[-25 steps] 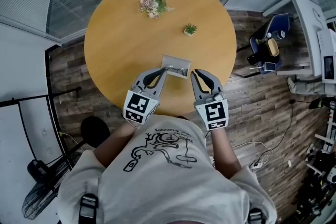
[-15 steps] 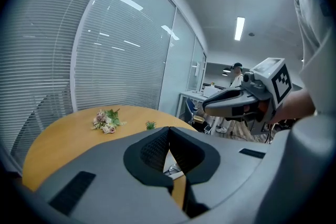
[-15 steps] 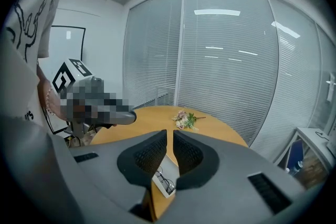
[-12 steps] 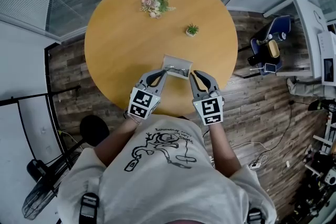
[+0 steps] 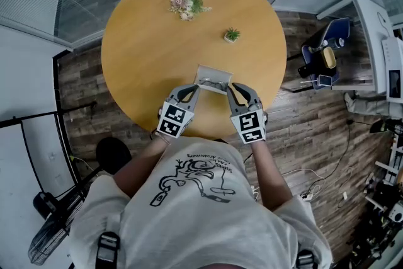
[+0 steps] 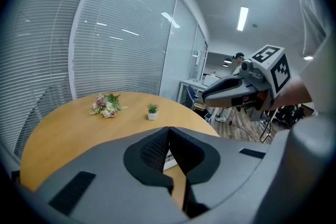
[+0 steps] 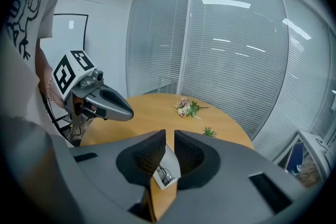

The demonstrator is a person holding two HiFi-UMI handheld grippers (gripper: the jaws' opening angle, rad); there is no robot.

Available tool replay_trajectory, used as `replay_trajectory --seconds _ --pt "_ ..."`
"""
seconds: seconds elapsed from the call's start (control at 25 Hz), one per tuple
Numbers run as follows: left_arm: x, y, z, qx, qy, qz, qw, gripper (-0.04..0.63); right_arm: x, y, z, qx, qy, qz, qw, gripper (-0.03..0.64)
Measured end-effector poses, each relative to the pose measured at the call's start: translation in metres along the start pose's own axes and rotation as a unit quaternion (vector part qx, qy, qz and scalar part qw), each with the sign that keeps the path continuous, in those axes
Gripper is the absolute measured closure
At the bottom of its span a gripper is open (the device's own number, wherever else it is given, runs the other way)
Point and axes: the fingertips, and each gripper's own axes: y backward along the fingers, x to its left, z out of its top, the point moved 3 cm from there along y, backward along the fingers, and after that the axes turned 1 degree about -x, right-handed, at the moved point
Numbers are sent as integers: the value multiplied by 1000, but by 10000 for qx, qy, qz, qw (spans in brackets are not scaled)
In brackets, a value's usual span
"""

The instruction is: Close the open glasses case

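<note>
Glasses case (image 5: 212, 79) lies open near my edge of the bench (image 5: 151, 41), its long axis left-right. Left gripper (image 5: 196, 87) jaws are clenched empty. Right gripper (image 5: 232, 89) jaws are a slit apart.

My right gripper (image 7: 169, 135) holds its jaws a thin slit apart. The open glasses case (image 7: 172, 163), glasses (image 7: 163, 174) inside, shows in that slit; whether I pinch it I cannot tell. My left gripper (image 7: 125, 110) hangs at the table (image 7: 157, 106) edge, to my left.
</note>
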Motion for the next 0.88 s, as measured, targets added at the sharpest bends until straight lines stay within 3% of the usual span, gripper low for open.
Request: replay_trajectory --seconds 0.88 --pt "24 -44 -67 758 -293 -21 9967 575 -17 -50 -53 807 640 183 9945 540"
